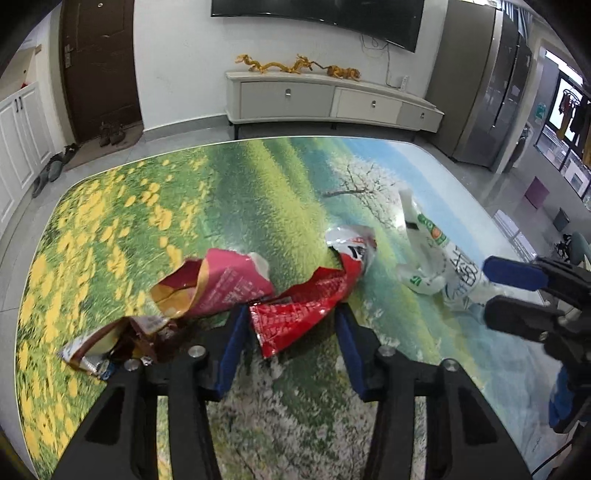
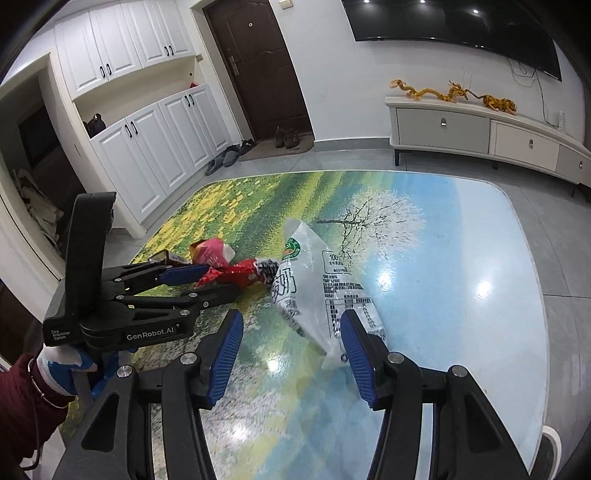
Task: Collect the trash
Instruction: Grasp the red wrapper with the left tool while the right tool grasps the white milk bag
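Trash lies in a loose row on the table (image 1: 110,229), whose top carries a printed meadow scene. Nearest the left gripper (image 1: 291,325), a red wrapper (image 1: 295,314) sits with its crumpled end between the blue pads, which stand apart on either side without pressing it. Nearest the right gripper (image 2: 291,332), a clear plastic bag (image 2: 317,291) with green and black print lies flat, its near corner just inside the right-hand pad; those jaws are also apart, and I cannot tell whether that pad touches the bag. Just to the left of the red wrapper rest a pink snack bag (image 1: 218,284), torn open, and a brown wrapper (image 1: 122,339) near the table's edge. Farther off, beyond the table, stand a low white cabinet (image 1: 332,99), a dark door (image 1: 99,66) and a television (image 1: 317,18) on the wall.

Judging by this, the step in hand is the reach for the first pieces, one per gripper. Next, each pair of jaws needs to settle lower around its thin, slippery film and close firmly before lifting.
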`<state>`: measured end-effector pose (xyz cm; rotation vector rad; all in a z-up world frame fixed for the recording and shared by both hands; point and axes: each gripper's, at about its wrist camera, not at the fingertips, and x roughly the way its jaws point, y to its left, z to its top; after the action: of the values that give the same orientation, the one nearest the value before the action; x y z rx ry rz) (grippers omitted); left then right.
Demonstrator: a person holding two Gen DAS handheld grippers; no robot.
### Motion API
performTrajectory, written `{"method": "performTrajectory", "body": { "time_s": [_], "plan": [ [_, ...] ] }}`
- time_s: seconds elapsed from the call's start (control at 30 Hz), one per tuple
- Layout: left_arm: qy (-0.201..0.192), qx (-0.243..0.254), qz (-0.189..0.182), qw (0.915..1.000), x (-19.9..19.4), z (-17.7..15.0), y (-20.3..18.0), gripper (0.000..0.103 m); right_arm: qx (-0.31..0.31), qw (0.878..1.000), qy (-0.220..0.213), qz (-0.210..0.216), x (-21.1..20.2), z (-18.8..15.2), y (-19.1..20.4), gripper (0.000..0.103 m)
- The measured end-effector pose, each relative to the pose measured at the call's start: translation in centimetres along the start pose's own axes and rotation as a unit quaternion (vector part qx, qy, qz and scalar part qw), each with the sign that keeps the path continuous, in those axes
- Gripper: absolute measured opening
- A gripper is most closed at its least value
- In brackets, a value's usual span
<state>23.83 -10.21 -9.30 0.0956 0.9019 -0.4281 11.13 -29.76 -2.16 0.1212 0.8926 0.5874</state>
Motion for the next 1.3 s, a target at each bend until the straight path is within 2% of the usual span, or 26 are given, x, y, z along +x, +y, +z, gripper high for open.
{"method": "performTrajectory", "body": {
  "time_s": [0.17, 0.27, 0.3, 0.33, 0.47, 0.67, 0.7, 0.9, 0.97, 1.0, 1.03, 1.17, 1.3],
  "plan": [
    [0.005, 0.011, -0.008, 0.9999, 0.6, 0.8, -0.4, 0.033, -0.003, 1.000, 0.008, -0.001, 1.3, 0.3, -0.4, 0.052],
    [0.006, 0.017, -0.017, 0.9997, 0.8, 1.1, -0.8, 0.024, -0.009, 1.000, 0.014, -0.004, 1.8, 0.3, -0.6, 0.051],
    [0.006, 0.019, -0.020, 0.9996, 0.9, 1.2, -1.0, 0.017, -0.011, 1.000, 0.016, -0.006, 1.9, 0.3, -0.6, 0.049],
    [0.008, 0.023, -0.024, 0.9994, 1.0, 1.2, -1.2, 0.002, -0.013, 1.000, 0.017, -0.006, 2.0, 0.2, -0.7, 0.042],
    [0.003, 0.025, -0.034, 0.9991, 0.7, 1.0, -1.9, 0.000, -0.017, 1.000, 0.015, -0.005, 1.8, -0.2, -0.9, 0.026],
    [-0.008, 0.008, -0.045, 0.9989, -0.6, 0.9, -2.1, 0.000, -0.009, 1.000, -0.002, -0.006, 0.1, -0.7, -1.4, 0.018],
    [-0.012, 0.006, -0.046, 0.9989, -1.1, 1.0, -2.1, 0.004, -0.005, 1.000, -0.004, -0.005, -0.1, -0.8, -1.6, 0.018],
    [-0.025, 0.014, -0.046, 0.9985, -2.6, 1.7, -2.8, 0.006, 0.022, 1.000, -0.020, -0.002, -1.9, -1.5, -2.7, 0.015],
    [-0.024, 0.019, -0.044, 0.9986, -2.4, 2.3, -3.3, 0.025, 0.029, 0.999, -0.024, -0.001, -2.4, -1.7, -3.0, 0.015],
    [-0.027, 0.021, -0.038, 0.9987, -2.2, 2.7, -3.5, 0.048, 0.033, 0.999, -0.026, 0.000, -2.6, -1.9, -3.1, 0.015],
    [-0.033, 0.023, -0.033, 0.9987, -2.1, 2.9, -3.7, 0.054, 0.037, 0.999, -0.028, 0.002, -2.8, -2.0, -3.3, 0.015],
    [-0.032, 0.034, -0.027, 0.9985, -1.1, 4.0, -4.2, 0.054, 0.050, 0.998, -0.035, 0.005, -3.5, -2.4, -3.9, 0.015],
    [-0.013, 0.042, -0.019, 0.9988, 1.1, 5.1, -4.9, 0.054, 0.063, 0.997, -0.042, 0.009, -4.2, -2.6, -4.6, 0.015]
  ]
}}
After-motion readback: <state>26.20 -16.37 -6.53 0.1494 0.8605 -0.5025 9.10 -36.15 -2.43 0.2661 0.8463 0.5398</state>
